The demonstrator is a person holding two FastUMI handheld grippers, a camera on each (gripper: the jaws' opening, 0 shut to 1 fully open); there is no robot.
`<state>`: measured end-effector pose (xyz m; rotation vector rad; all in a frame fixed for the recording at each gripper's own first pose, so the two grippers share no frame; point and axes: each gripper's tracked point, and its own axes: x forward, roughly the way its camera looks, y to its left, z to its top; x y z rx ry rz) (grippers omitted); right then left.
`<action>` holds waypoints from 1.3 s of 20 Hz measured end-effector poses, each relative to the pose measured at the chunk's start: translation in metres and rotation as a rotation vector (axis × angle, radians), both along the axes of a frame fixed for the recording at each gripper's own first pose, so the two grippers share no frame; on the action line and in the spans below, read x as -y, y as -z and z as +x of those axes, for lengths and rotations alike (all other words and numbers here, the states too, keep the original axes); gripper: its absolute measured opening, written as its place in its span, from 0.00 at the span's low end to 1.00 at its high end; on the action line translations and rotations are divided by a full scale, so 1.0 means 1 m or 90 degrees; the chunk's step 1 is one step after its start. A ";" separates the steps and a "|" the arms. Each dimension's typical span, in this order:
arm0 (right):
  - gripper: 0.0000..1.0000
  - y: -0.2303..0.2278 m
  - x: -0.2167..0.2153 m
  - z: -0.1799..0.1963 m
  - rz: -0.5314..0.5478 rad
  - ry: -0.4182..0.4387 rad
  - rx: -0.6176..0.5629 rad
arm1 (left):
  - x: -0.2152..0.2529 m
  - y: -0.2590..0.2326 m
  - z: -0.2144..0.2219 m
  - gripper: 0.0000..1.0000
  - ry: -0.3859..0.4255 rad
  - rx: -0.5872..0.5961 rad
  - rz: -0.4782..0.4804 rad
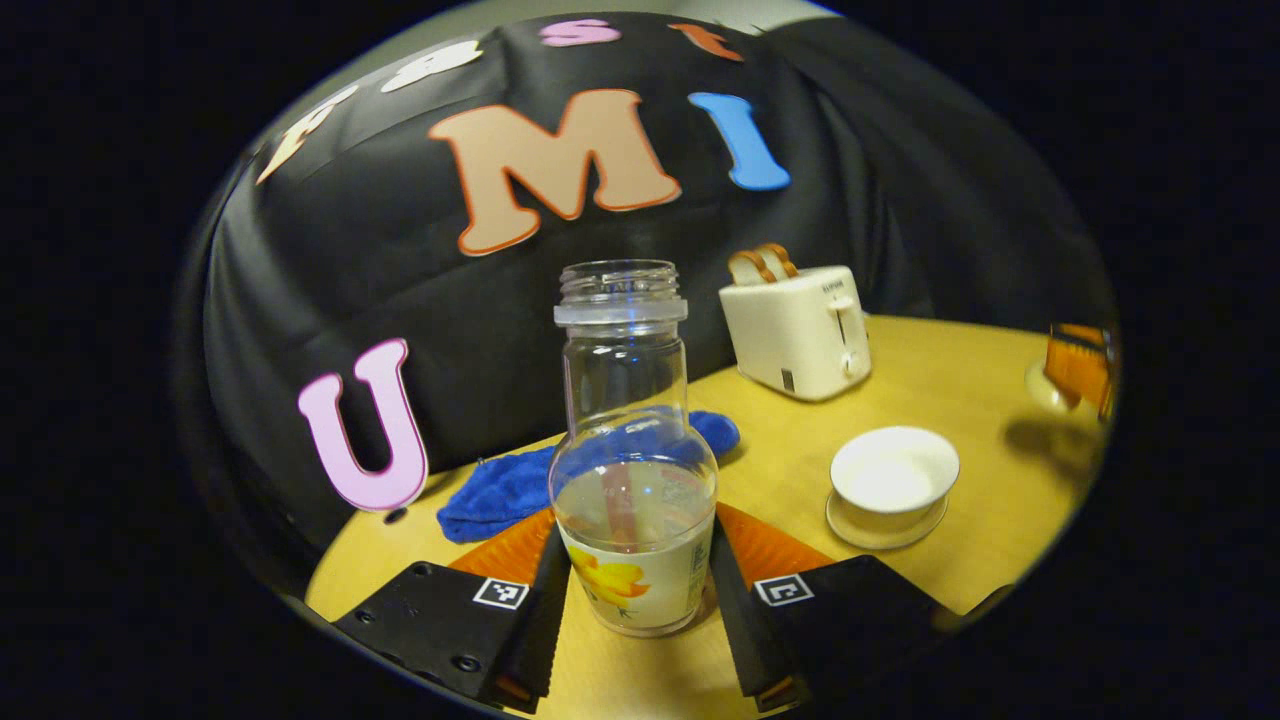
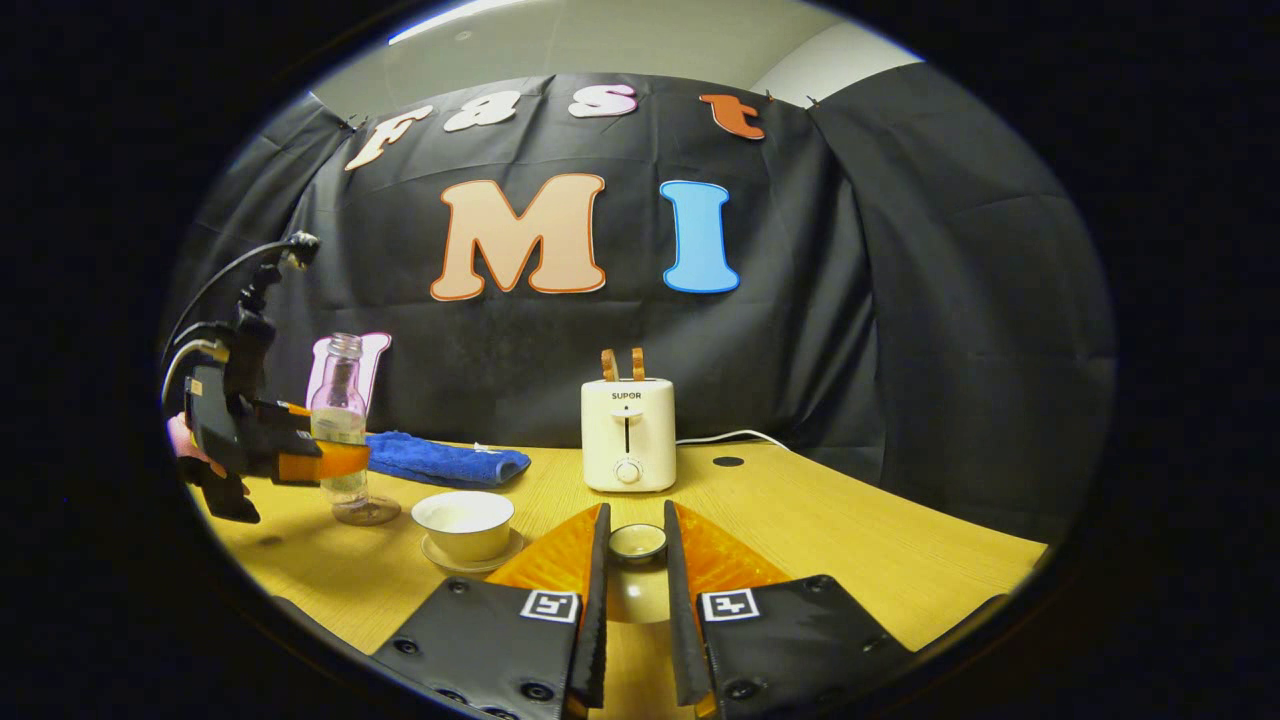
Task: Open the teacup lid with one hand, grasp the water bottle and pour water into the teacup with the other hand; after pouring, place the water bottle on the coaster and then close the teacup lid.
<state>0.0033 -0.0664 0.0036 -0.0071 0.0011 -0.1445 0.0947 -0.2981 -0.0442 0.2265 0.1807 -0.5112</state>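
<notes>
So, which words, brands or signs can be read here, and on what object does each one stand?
"SUPOR": on the front of the cream plastic toaster.
Flower label on the clear glass water bottle: no readable text.
Square black-and-white markers on each tool's fingers: patterns, not words.

Wooden table (image 2: 850, 540): toaster (image 2: 628, 435), blue cloth (image 2: 445, 462), saucer (image 2: 470, 560) with teacup (image 2: 463, 523).

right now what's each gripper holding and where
Left gripper grips the bottle low on its body, at the label. Right gripper pinches the cup lid by its rim, off the teacup.
</notes>
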 end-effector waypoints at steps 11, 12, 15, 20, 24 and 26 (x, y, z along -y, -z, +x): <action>0.30 0.000 0.000 0.000 0.000 0.000 -0.001 | 0.007 0.004 0.004 0.67 -0.026 -0.054 -0.125; 0.30 0.000 0.000 0.000 0.000 0.000 -0.001 | 0.009 0.007 0.005 0.68 -0.024 -0.060 -0.124; 0.30 0.000 0.000 0.000 0.000 0.000 -0.001 | 0.010 0.013 0.009 0.69 -0.024 -0.065 -0.119; 0.30 0.000 0.000 0.000 0.000 0.000 -0.001 | 0.010 0.018 0.011 0.72 -0.027 -0.074 -0.104; 0.30 0.000 0.000 -0.001 0.000 0.000 -0.001 | 0.011 0.015 0.011 0.77 -0.018 -0.069 -0.112; 0.30 0.000 0.000 0.000 0.000 0.000 -0.001 | 0.011 0.011 0.009 0.87 -0.016 -0.070 -0.116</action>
